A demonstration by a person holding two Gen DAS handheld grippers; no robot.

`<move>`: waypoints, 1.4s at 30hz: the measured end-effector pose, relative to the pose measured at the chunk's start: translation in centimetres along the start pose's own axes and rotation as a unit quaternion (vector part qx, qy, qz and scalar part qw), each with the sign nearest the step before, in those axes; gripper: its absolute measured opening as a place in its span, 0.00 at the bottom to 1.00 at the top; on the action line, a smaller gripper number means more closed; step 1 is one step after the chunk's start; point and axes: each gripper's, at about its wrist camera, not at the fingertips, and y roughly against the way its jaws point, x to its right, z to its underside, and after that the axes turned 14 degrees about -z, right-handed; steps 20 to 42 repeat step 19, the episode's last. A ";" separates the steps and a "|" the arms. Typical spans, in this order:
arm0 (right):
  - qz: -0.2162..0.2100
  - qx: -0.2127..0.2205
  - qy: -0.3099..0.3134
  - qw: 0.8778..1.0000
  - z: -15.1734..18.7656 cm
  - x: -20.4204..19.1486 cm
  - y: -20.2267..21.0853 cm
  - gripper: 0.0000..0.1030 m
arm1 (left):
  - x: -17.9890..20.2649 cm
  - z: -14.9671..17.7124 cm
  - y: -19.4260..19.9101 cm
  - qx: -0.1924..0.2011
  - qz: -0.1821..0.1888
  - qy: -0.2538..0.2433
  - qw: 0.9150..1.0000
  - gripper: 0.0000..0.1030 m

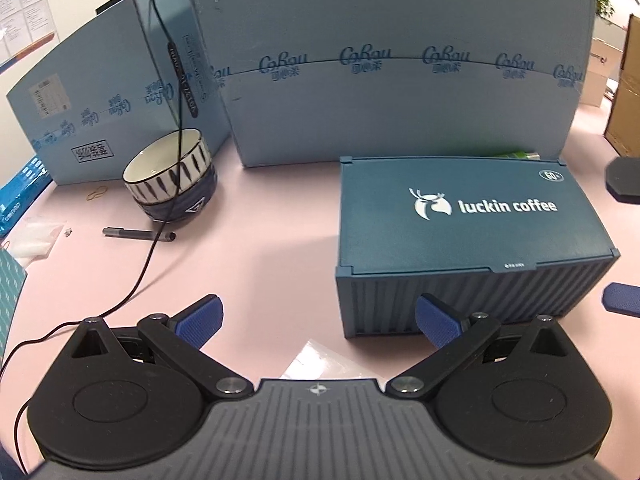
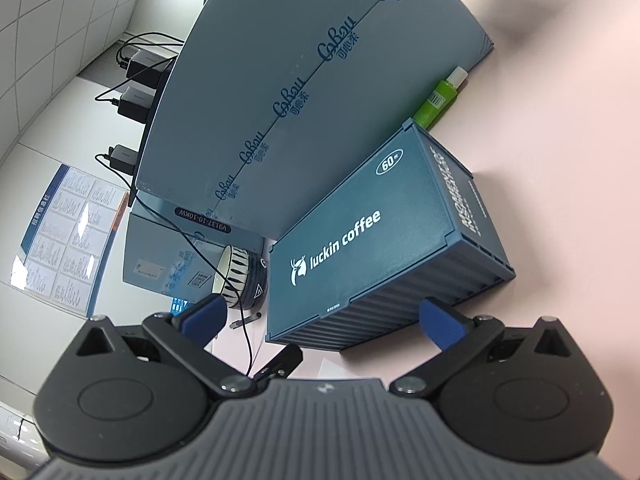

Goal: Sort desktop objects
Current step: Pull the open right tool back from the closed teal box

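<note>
While both tools hang above the pink tabletop (image 1: pixel 260 272), the left hand-held gripper (image 1: pixel 318 320) has its blue pads spread wide and holds nothing; its right pad sits just in front of the ribbed side of the blue coffee box (image 1: pixel 460 236). The right hand-held gripper (image 2: pixel 322 322) is likewise wide open and empty, tilted over the same box (image 2: pixel 384 248). Left of the box stands a striped bowl (image 1: pixel 172 176) stacked on a dark one, with a pen (image 1: pixel 138 234) lying on the tabletop in front of it and a black cable (image 1: pixel 160 216) trailing across both. A green bottle (image 2: pixel 438 100) lies behind the box, against the large blue carton (image 1: pixel 400 60).
</note>
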 end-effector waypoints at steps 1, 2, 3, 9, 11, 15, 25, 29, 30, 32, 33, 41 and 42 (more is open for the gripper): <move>0.001 0.000 0.001 1.000 -0.1 0.0 0.0 1.00 | -0.1 0.0 0.0 0.002 -0.001 0.004 1.000 1.00; 0.001 0.001 0.001 1.000 -0.1 0.0 0.0 1.00 | -0.3 -0.1 0.2 0.008 0.002 0.009 1.000 1.00; 0.001 0.002 0.001 1.000 -0.2 0.0 0.0 1.00 | -0.5 -0.1 0.3 0.014 0.006 0.015 1.000 1.00; 0.002 0.006 0.003 1.000 -0.4 0.1 0.0 1.00 | -0.9 -0.7 0.8 0.027 0.006 0.027 0.999 1.00; 0.004 0.008 0.004 1.000 -0.5 0.1 -0.1 1.00 | -0.8 -0.8 0.9 0.030 0.001 0.024 0.999 1.00; 0.007 0.012 0.001 1.000 -0.6 0.3 -0.1 1.00 | -0.5 -0.9 1.2 0.046 -0.003 0.021 0.999 1.00; 0.010 0.016 -0.003 1.000 -0.7 0.5 0.0 1.00 | -0.3 -1.1 1.5 0.061 -0.010 0.023 0.998 1.00; 0.010 0.016 -0.003 1.000 -0.7 0.5 0.0 1.00 | -0.3 -1.1 1.5 0.061 -0.010 0.023 0.998 1.00; 0.010 0.016 -0.003 1.000 -0.7 0.5 0.0 1.00 | -0.3 -1.1 1.5 0.061 -0.010 0.023 0.998 1.00; 0.010 0.016 -0.003 1.000 -0.7 0.5 0.0 1.00 | -0.3 -1.1 1.5 0.061 -0.010 0.023 0.998 1.00; 0.010 0.016 -0.003 1.000 -0.7 0.5 0.0 1.00 | -0.3 -1.1 1.5 0.061 -0.010 0.023 0.998 1.00; 0.010 0.016 -0.003 1.000 -0.7 0.5 0.0 1.00 | -0.3 -1.1 1.5 0.061 -0.010 0.023 0.998 1.00; 0.010 0.016 -0.003 1.000 -0.7 0.5 0.0 1.00 | -0.3 -1.1 1.5 0.061 -0.010 0.023 0.998 1.00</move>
